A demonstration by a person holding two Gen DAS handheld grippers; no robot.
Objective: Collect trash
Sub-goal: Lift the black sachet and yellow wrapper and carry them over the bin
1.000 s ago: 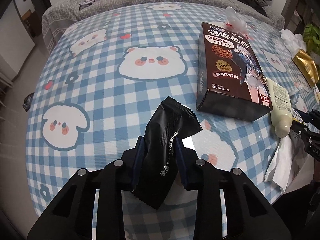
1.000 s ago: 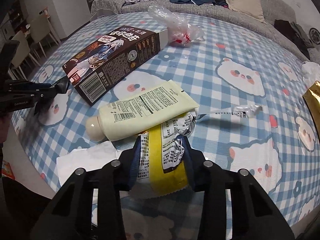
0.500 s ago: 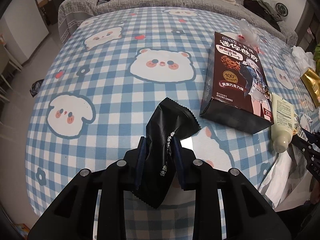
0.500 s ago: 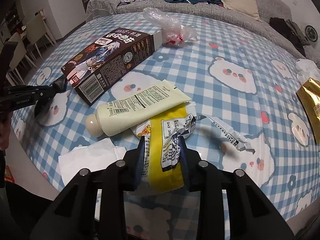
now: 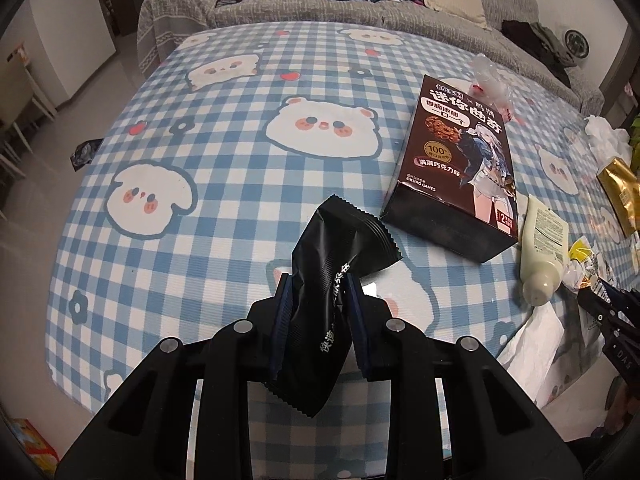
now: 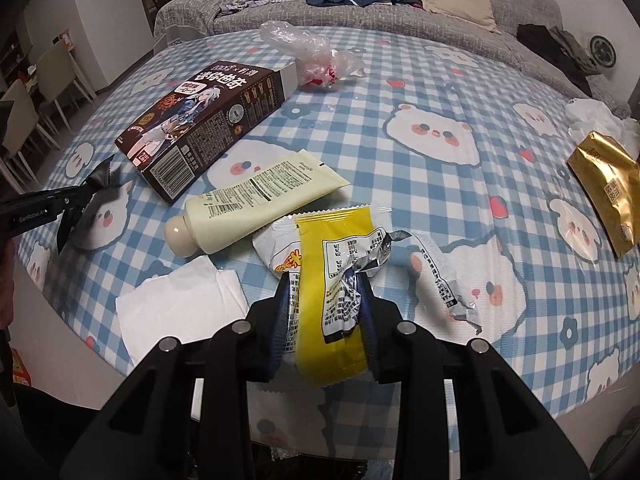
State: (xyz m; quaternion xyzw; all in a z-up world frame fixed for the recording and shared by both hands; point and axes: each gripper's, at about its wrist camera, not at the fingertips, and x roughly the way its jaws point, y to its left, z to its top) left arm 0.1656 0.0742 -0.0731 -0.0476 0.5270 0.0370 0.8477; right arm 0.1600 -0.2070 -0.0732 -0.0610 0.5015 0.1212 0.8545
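Both wrappers are rising off the bench (image 5: 168, 248) since a second ago. Your left gripper (image 5: 318, 312) is clamping the black wrapper (image 5: 328, 280) between its fingers, lifted above the checked cloth. Your right gripper (image 6: 326, 312) is pinching the yellow wrapper (image 6: 336, 280), clear of the cream tube (image 6: 264, 196), with the white tissue (image 6: 180, 304) beside it.

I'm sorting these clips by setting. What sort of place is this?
Most likely a home living room: a round table with a bear-print checked cloth, a grey sofa strewn with clothes behind it, and dining chairs at the side.
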